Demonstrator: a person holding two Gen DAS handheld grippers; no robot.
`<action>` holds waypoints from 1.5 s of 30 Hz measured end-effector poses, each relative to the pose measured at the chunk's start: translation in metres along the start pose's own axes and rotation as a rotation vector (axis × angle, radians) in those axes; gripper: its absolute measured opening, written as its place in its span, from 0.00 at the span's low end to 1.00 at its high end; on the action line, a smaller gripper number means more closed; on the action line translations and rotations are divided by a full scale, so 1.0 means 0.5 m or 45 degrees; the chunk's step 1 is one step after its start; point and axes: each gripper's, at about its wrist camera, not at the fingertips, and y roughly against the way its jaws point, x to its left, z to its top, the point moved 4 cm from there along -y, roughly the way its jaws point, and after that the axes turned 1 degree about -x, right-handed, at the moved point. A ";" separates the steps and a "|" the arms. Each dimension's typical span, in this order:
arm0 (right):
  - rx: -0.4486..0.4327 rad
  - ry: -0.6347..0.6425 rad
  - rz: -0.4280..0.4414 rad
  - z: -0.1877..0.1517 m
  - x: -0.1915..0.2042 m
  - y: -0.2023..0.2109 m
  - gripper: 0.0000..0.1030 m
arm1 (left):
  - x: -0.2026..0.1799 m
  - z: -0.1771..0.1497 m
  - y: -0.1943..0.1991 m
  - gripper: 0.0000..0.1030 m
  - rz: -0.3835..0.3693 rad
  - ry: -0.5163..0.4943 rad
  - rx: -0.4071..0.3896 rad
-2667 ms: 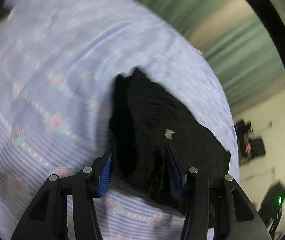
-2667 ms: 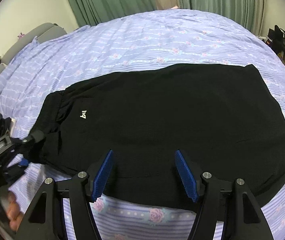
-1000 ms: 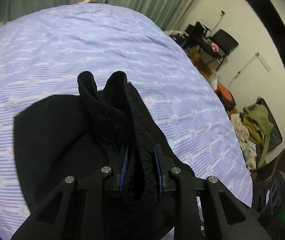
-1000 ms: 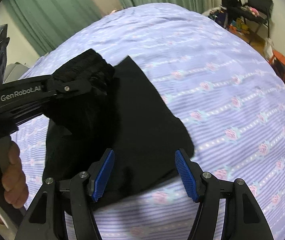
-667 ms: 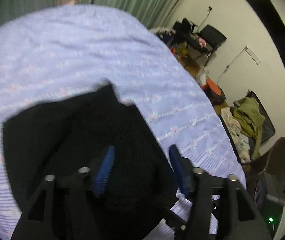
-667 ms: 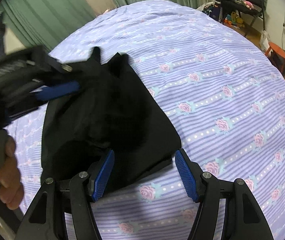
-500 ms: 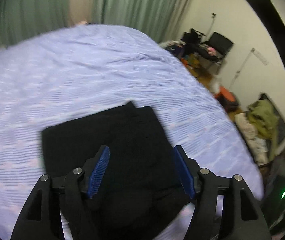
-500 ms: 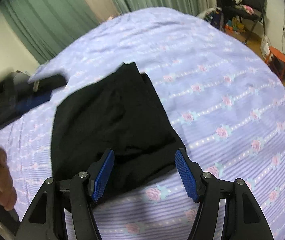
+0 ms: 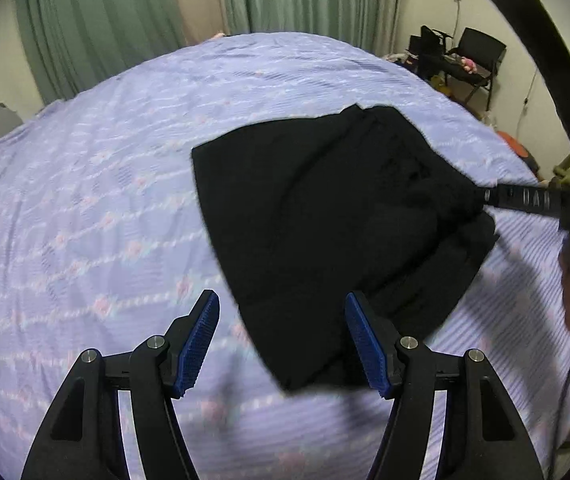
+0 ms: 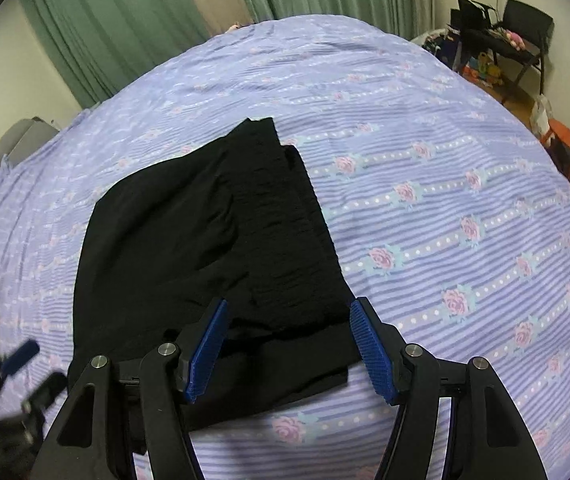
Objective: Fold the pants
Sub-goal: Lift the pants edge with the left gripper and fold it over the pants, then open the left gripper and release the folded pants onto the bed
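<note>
The black pants (image 9: 325, 216) lie folded over on themselves in a compact pile on the lavender flowered bedsheet (image 9: 85, 200). In the right wrist view the pants (image 10: 205, 248) show an upper folded layer lying over a lower one. My left gripper (image 9: 281, 340) is open and empty, above the pile's near edge. My right gripper (image 10: 289, 344) is open and empty, over the near edge of the pile. The right gripper's body shows at the right edge of the left wrist view (image 9: 533, 200), beside the pants. The left gripper shows blurred at the lower left of the right wrist view (image 10: 17, 364).
Green curtains (image 10: 133, 20) hang behind the bed. Black chairs and a cluttered desk (image 10: 497, 36) stand at the far right. An orange stool (image 10: 565, 140) sits on the floor by the bed's right edge. A grey headboard (image 10: 25, 140) is at the far left.
My left gripper carried the waistband end over the pants, opened and let go, then pulled back to the left. The pants now lie folded. My right gripper stayed open.
</note>
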 end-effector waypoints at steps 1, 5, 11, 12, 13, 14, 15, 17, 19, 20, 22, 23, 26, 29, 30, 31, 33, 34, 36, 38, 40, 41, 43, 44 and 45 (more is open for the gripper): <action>0.005 0.002 -0.005 -0.004 -0.002 -0.002 0.63 | 0.001 -0.014 -0.002 0.63 -0.006 0.015 0.012; 0.013 0.033 -0.033 -0.012 0.004 -0.016 0.63 | -0.001 -0.045 -0.013 0.62 -0.021 0.028 0.041; 0.012 0.034 -0.044 -0.013 0.008 -0.022 0.63 | -0.019 -0.039 -0.035 0.31 -0.016 -0.060 0.020; 0.011 0.037 -0.048 -0.013 0.008 -0.022 0.63 | -0.025 -0.038 -0.038 0.23 -0.033 -0.084 0.024; 0.008 0.040 -0.054 -0.011 0.008 -0.022 0.63 | -0.032 -0.037 -0.038 0.10 -0.035 -0.108 0.027; 0.004 0.041 -0.058 -0.008 0.006 -0.020 0.63 | -0.037 -0.036 -0.033 0.05 -0.031 -0.125 0.015; -0.002 0.039 -0.062 -0.007 0.005 -0.017 0.63 | -0.039 -0.035 -0.028 0.05 -0.027 -0.134 0.007; -0.019 0.027 -0.058 -0.003 0.000 -0.010 0.63 | -0.046 -0.039 -0.009 0.04 -0.029 -0.163 -0.016; -0.033 0.013 -0.059 -0.001 -0.006 -0.005 0.63 | -0.059 -0.054 0.000 0.04 -0.014 -0.228 -0.018; -0.036 0.011 -0.061 0.000 -0.007 -0.005 0.63 | -0.065 -0.065 -0.004 0.04 0.012 -0.283 -0.006; -0.033 0.019 -0.068 0.004 -0.007 -0.013 0.63 | -0.073 -0.078 -0.013 0.04 0.053 -0.368 0.002; -0.030 0.025 -0.072 0.007 -0.006 -0.018 0.63 | -0.077 -0.081 -0.015 0.04 0.063 -0.388 0.001; -0.045 0.039 -0.061 0.018 -0.002 -0.031 0.61 | -0.077 -0.081 -0.016 0.04 0.054 -0.392 0.003; -0.002 0.089 -0.064 0.018 0.002 -0.050 0.44 | -0.077 -0.082 -0.017 0.04 0.048 -0.391 0.015; -0.002 0.119 -0.076 0.017 0.003 -0.048 0.23 | -0.077 -0.082 -0.017 0.04 0.050 -0.393 0.015; -0.013 0.153 -0.140 0.016 0.000 -0.042 0.19 | -0.078 -0.084 -0.016 0.04 0.050 -0.396 0.015; -0.015 0.153 -0.156 0.015 -0.012 -0.034 0.19 | -0.079 -0.091 -0.019 0.04 0.046 -0.401 0.024; -0.001 0.128 -0.152 0.013 -0.020 -0.037 0.19 | -0.079 -0.094 -0.022 0.05 0.040 -0.398 0.034; 0.031 0.128 -0.188 0.010 -0.025 -0.046 0.19 | -0.077 -0.103 -0.027 0.05 0.030 -0.388 0.064; 0.027 0.180 -0.303 0.009 -0.016 -0.040 0.22 | -0.074 -0.108 -0.027 0.16 0.035 -0.373 0.101; 0.006 0.200 -0.409 0.005 -0.010 -0.016 0.50 | -0.071 -0.117 -0.017 0.46 0.018 -0.362 0.148; -0.009 0.178 -0.419 -0.001 -0.009 0.003 0.57 | -0.066 -0.123 -0.003 0.58 -0.017 -0.347 0.179; -0.034 0.116 -0.367 -0.017 0.001 0.044 0.60 | -0.055 -0.132 0.028 0.58 -0.059 -0.311 0.183; -0.031 0.092 -0.331 -0.030 0.011 0.062 0.60 | -0.043 -0.138 0.051 0.58 -0.068 -0.289 0.192; -0.025 0.070 -0.293 -0.043 0.023 0.080 0.60 | -0.032 -0.141 0.068 0.58 -0.070 -0.274 0.193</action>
